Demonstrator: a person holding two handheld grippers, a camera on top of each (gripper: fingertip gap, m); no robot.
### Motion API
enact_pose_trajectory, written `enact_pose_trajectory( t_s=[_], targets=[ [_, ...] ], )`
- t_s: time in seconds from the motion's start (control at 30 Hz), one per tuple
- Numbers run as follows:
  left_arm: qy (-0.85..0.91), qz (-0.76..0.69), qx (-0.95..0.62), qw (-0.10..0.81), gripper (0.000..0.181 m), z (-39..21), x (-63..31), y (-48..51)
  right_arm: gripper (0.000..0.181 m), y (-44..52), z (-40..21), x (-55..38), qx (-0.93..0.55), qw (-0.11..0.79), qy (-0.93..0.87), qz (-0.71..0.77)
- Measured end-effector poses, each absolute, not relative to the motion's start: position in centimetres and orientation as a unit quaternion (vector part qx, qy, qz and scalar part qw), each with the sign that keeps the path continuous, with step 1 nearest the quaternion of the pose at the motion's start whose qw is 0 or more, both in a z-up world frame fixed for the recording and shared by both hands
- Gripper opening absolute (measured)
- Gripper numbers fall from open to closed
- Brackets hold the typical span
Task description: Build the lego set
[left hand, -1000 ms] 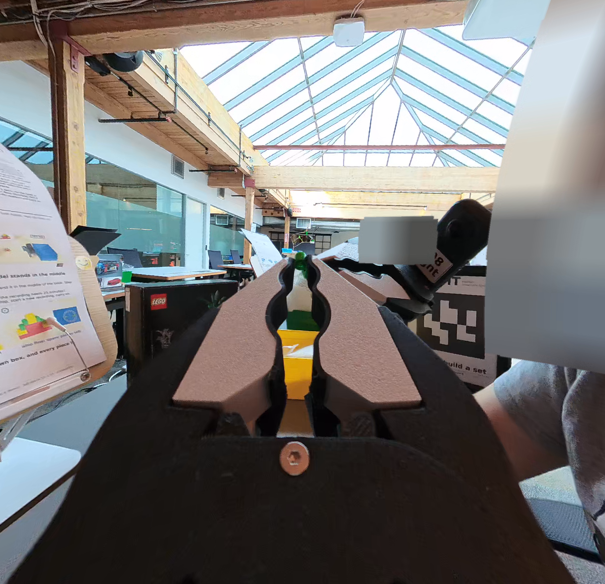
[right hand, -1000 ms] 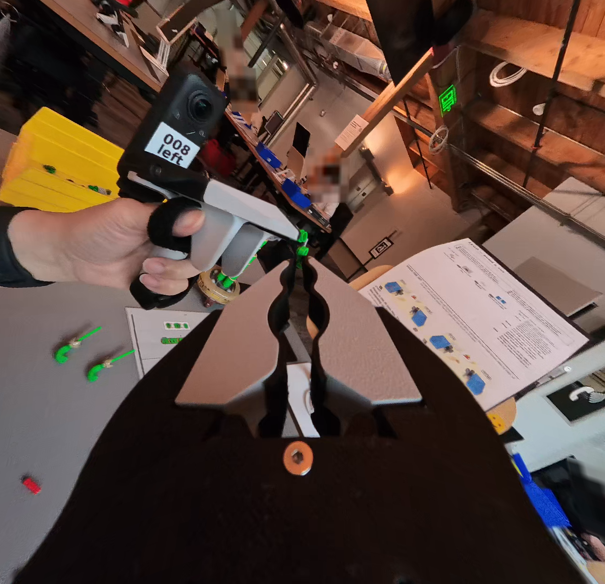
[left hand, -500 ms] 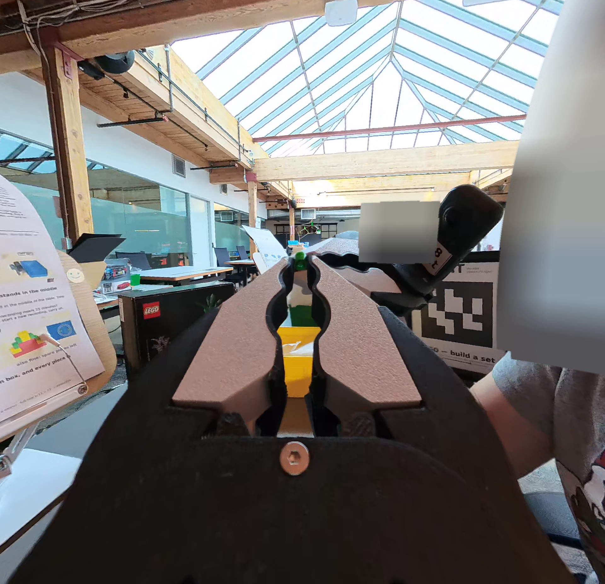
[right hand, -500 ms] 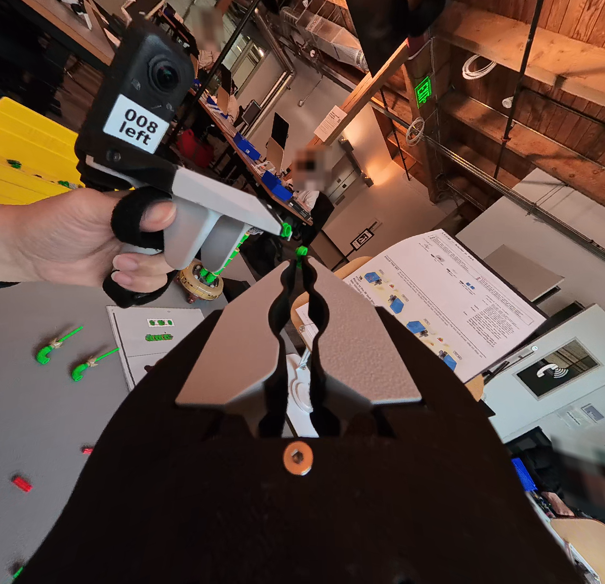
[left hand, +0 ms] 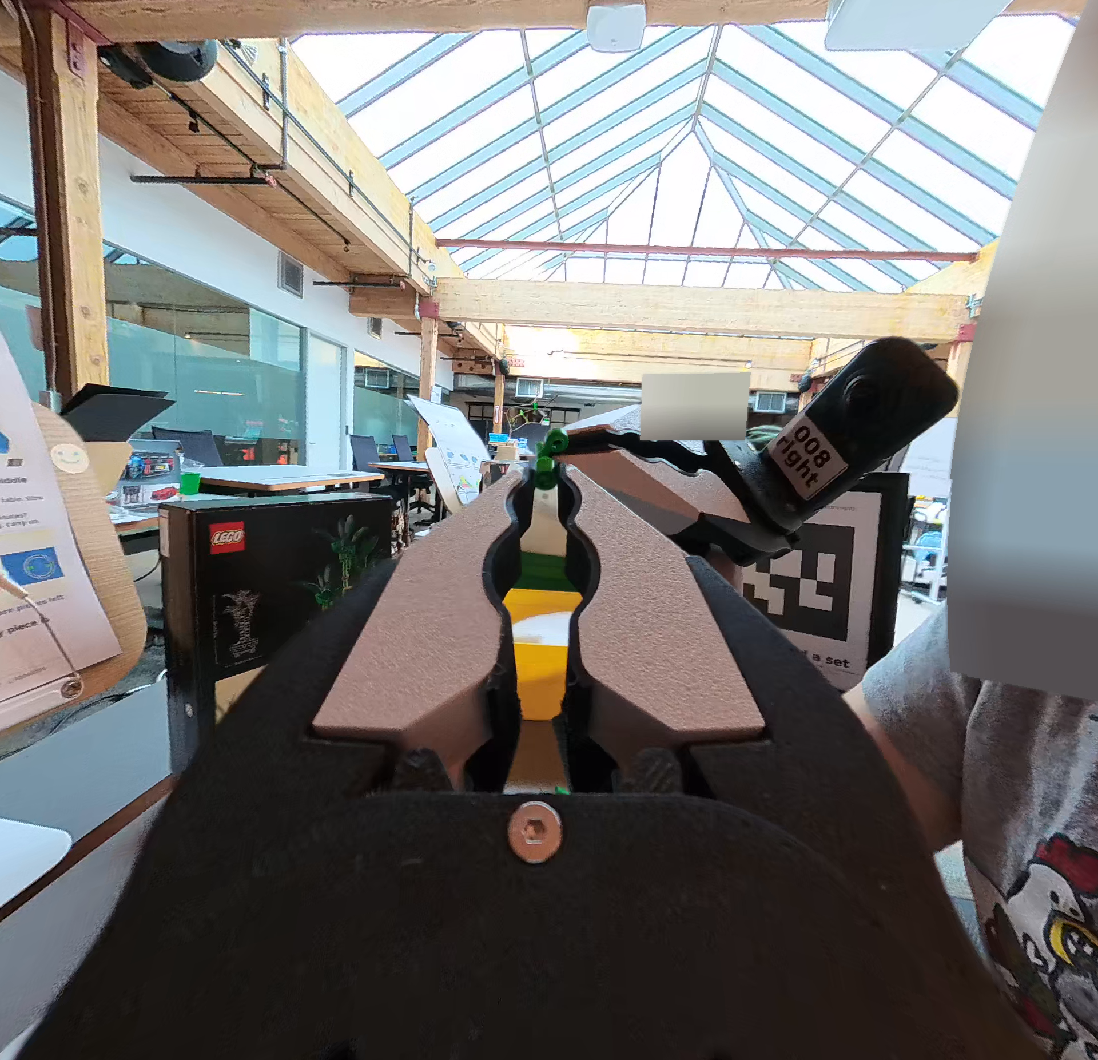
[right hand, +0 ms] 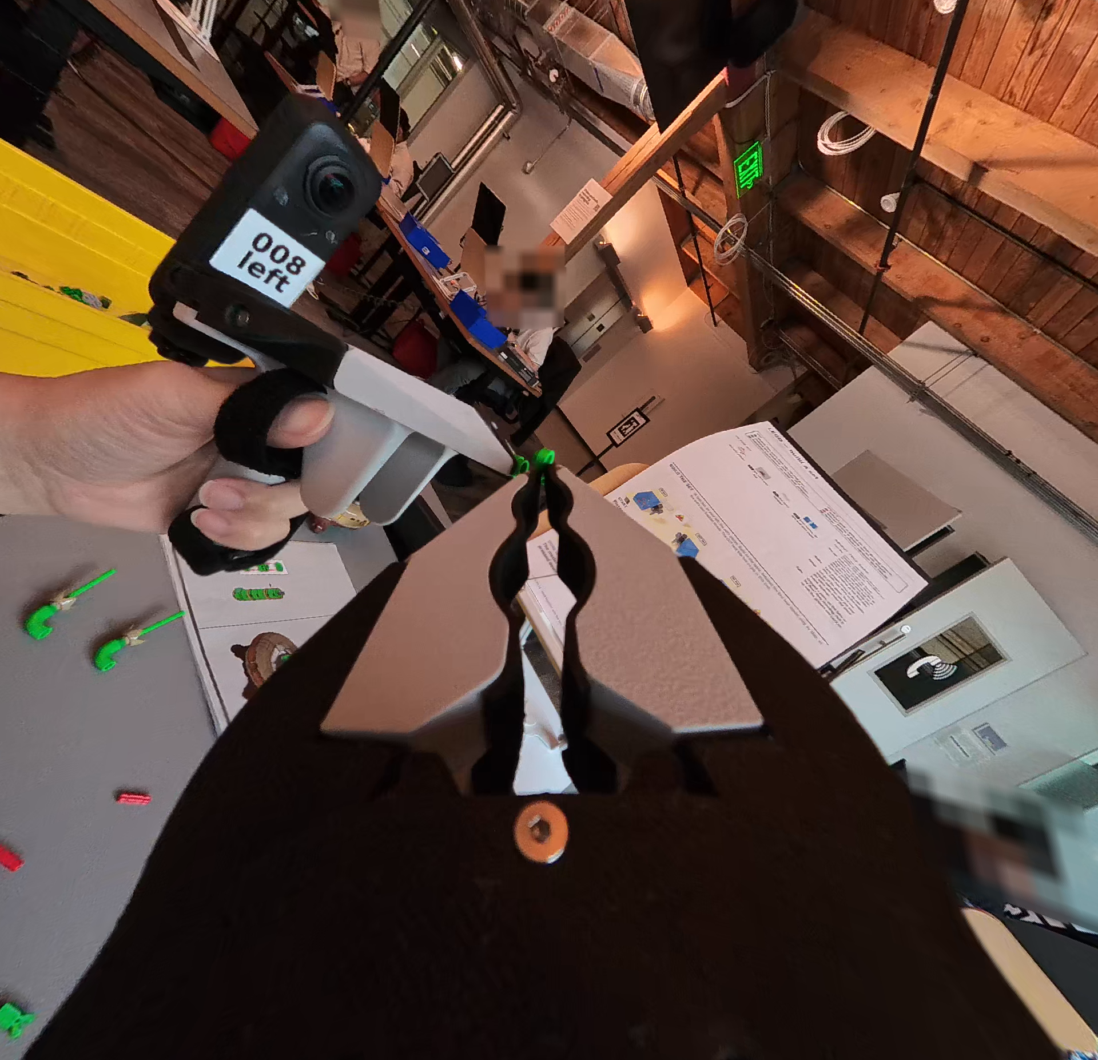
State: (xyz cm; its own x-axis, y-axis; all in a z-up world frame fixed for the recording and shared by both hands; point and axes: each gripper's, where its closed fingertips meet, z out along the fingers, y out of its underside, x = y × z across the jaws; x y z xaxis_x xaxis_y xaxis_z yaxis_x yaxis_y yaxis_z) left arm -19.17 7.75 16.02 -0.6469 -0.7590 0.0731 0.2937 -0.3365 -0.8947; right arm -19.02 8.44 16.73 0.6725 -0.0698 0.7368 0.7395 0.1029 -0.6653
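Observation:
Both grippers are held up in the air, tip to tip. In the left wrist view my left gripper [left hand: 543,477] is shut on a small green lego piece [left hand: 545,474]. My right gripper [left hand: 561,442] comes in from the right just above it, shut on another small green piece [left hand: 555,439]. In the right wrist view my right gripper [right hand: 543,470] pinches its green piece [right hand: 543,456] at the very tips. The left gripper [right hand: 516,467], held in a hand, brings its green piece [right hand: 520,465] right beside it. I cannot tell whether the two pieces touch.
Below on the grey table lie two green hooked stems [right hand: 38,624] [right hand: 107,657], small red pieces [right hand: 133,798] and an open instruction booklet [right hand: 261,603]. A yellow bin [right hand: 59,247] is at the left, a printed sheet on a stand [right hand: 772,532] at the right, a black lego box [left hand: 267,562] behind. My two grippers' fingertips are within a few centimetres of each other.
One second ago the two green pieces were together, half a second ago they were apart. Now the left gripper's tip has come back next to the right gripper's tip.

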Motion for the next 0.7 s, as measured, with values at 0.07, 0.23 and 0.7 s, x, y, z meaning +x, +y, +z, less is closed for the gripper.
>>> enact_pose_trajectory(
  t_s=[0.07,0.23,0.7],
  targets=[
    [0.462,-0.786,-0.246,0.329,0.006,16.08,-19.25,7.65,0.000,8.52,16.61,-19.02,-0.604,0.688,-0.279,-0.292],
    [0.462,-0.788,-0.240,0.330,0.005,16.23,-19.46,7.49,0.000,8.74,16.19,-18.86,-0.609,0.677,-0.286,-0.299],
    [0.465,-0.782,-0.243,0.336,0.005,16.22,-19.45,7.77,0.000,8.71,16.11,-19.19,-0.602,0.671,-0.297,-0.315]
  ],
)
